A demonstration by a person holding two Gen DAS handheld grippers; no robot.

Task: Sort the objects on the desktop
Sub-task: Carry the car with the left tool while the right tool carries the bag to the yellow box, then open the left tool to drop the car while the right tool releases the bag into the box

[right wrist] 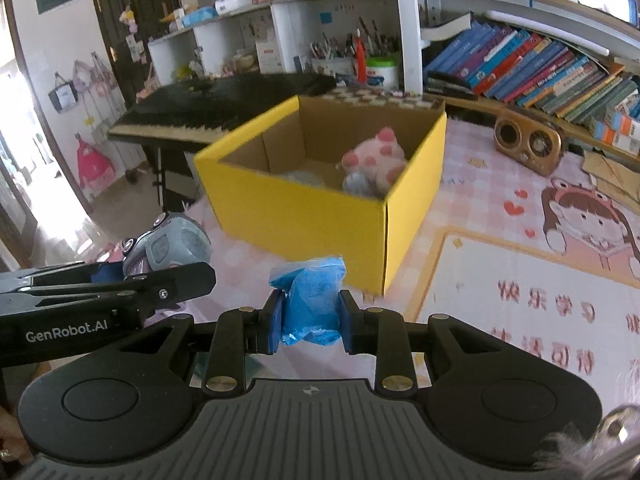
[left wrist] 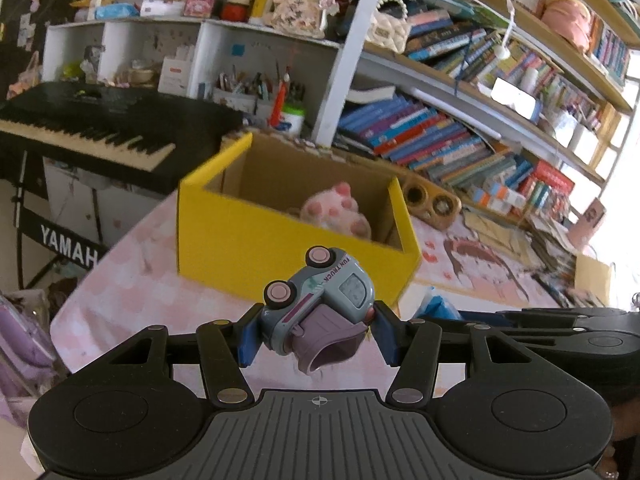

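My left gripper (left wrist: 314, 330) is shut on a blue-grey toy truck (left wrist: 320, 296) with pink wheels, held tilted above the pink tablecloth, short of the yellow cardboard box (left wrist: 280, 248). My right gripper (right wrist: 308, 320) is shut on a crumpled blue plastic bag (right wrist: 312, 304), also in front of the yellow box (right wrist: 304, 216). A pink plush toy (right wrist: 376, 156) lies inside the box, also in the left wrist view (left wrist: 340, 212). The left gripper with the truck (right wrist: 172, 244) shows at the left of the right wrist view.
A black Yamaha keyboard (left wrist: 92, 128) stands left of the table. A wooden radio (right wrist: 528, 144) sits behind the box to the right. Bookshelves (left wrist: 460, 136) and a white cubby shelf with pen holders (right wrist: 344, 56) line the back. A cartoon desk mat (right wrist: 540, 280) lies at the right.
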